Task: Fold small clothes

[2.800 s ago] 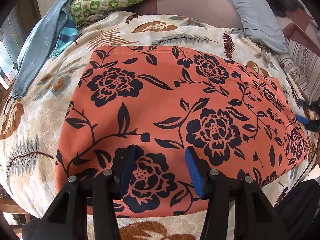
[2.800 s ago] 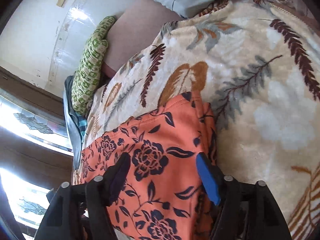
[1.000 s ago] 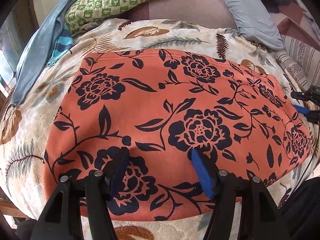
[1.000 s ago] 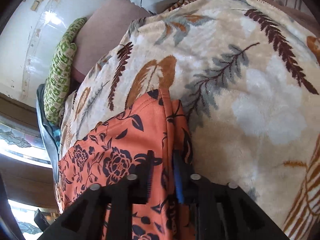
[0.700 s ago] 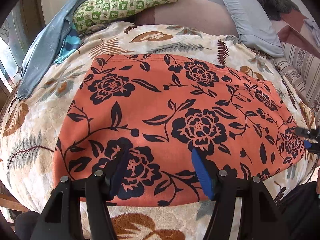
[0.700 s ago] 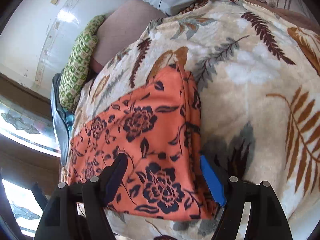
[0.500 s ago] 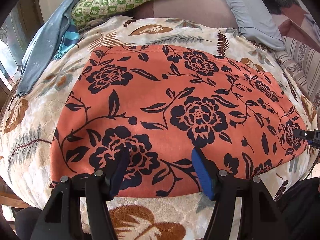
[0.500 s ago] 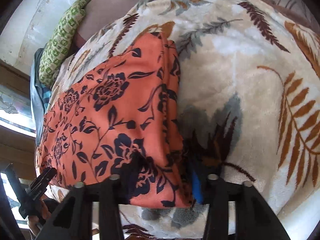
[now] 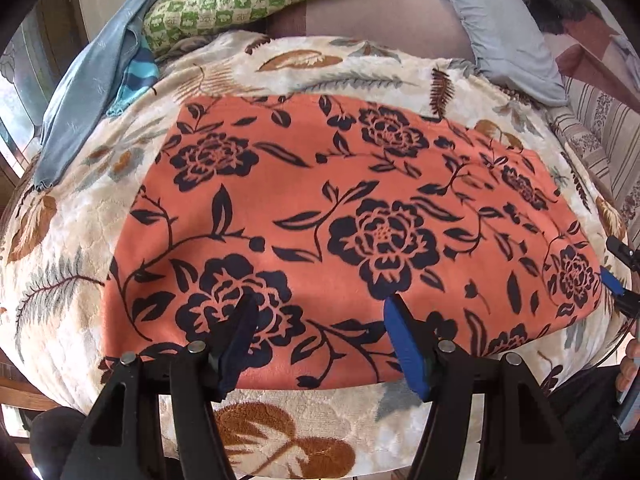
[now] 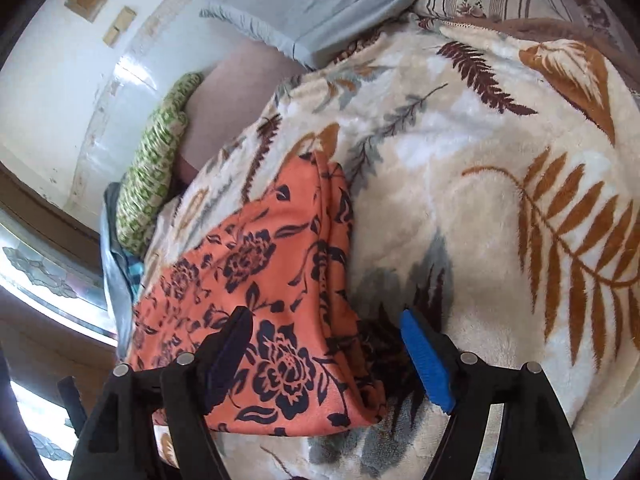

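While the orange floral garment [image 9: 352, 216] lies flat on the bed's leaf-print blanket [image 10: 500, 200], our left tongs [image 9: 320, 336] gape empty and our right tongs [image 10: 324, 344], just reopened, should bite its near right corner squarely.

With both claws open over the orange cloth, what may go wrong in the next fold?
1. The orange floral cloth lies on a plush leaf-patterned blanket; a claw may pinch the blanket too.
2. The right claw straddles the layered edge; it may catch only one layer.
3. The left claw holds nothing, so the cloth may slide.
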Demonstrator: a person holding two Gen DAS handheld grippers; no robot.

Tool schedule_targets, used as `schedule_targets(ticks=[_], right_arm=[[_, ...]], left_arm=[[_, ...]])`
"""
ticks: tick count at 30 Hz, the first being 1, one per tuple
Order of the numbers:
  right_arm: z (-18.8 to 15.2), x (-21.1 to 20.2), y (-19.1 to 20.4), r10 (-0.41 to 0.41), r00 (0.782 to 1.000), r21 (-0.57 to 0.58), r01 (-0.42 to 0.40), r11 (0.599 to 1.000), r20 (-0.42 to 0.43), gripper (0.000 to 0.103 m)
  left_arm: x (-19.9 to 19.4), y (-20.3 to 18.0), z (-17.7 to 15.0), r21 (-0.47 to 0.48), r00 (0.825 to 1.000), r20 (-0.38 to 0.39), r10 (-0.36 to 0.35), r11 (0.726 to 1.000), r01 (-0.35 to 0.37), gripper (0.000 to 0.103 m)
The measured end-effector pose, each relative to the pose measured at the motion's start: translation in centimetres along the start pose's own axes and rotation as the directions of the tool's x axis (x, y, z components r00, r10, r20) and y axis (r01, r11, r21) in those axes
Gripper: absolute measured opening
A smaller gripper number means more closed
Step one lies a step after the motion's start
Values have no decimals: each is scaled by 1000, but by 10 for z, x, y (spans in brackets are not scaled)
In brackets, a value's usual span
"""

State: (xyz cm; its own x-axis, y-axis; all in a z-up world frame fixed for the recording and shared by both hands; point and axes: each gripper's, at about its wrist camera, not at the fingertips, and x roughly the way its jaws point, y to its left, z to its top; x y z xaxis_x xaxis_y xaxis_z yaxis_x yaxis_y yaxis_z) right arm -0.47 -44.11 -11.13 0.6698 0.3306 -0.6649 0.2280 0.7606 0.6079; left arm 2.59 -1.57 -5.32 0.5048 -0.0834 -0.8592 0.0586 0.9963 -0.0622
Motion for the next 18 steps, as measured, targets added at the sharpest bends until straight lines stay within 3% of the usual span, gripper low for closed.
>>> schedule_targets(ticks=[4,7,13,17,18], right_arm=[[1,6,-17,76,994,72,-71,995,-80,79],[2,12,-19,121,986,94,-111,989,-111,79],[-3,21,-24,160,974,127,-140,982,-163,79],[-6,31,-23,131,971,116,-109,987,-201,79],[-6,33,-23,129,971,118,-106,987,-204,79]], left_arm=[[-5,-20,9,21,999,41,-17,1000,16,66],[2,-40,12,56,999,29,-20,998,19,66],[14,-76,16,126,999,41,-25,992,20,66],[48,-93,10,207,998,-48,45,978,-34,66],[49,-97,7,229,998,-30,59,972,-50,67]])
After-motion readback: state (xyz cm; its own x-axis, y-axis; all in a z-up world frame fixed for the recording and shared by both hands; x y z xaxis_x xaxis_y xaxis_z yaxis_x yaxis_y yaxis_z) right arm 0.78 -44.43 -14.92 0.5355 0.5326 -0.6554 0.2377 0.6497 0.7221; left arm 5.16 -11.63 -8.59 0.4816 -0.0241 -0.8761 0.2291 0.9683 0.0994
